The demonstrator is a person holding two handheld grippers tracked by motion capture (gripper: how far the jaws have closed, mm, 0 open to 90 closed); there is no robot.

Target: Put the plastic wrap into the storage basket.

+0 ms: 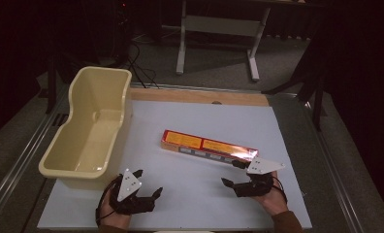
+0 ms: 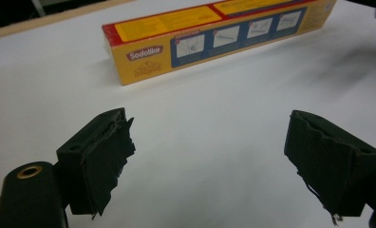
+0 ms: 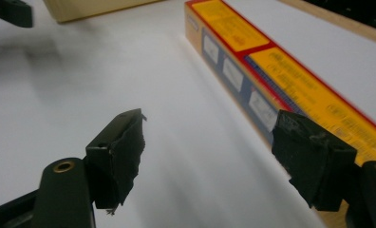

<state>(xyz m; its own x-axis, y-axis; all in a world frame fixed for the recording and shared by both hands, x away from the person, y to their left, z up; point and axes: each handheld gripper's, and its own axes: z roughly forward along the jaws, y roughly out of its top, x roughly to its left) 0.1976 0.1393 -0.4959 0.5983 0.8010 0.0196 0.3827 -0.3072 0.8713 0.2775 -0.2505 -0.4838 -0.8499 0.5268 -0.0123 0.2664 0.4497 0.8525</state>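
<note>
From the high view, the long box lies flat in the middle of the white bench, with its long side running from upper left down to lower right; the right claw is just beside the box's lower right end, with one jaw almost at that end, so the right hand looks like the nearer one; the left claw sits well apart from the box, below its left end, with both jaws spread and nothing between them; a big cream tub stands to the left of the box, and the room past the bench is dark, with a table frame on the floor behind. In the left gripper view, the box lies far ahead of the wide open jaws, its short end toward the left. In the right gripper view, the box runs away along the right side; the right jaw sits in front of its near end, the left jaw is over bare bench, and the claw is open and holds nothing.
</note>
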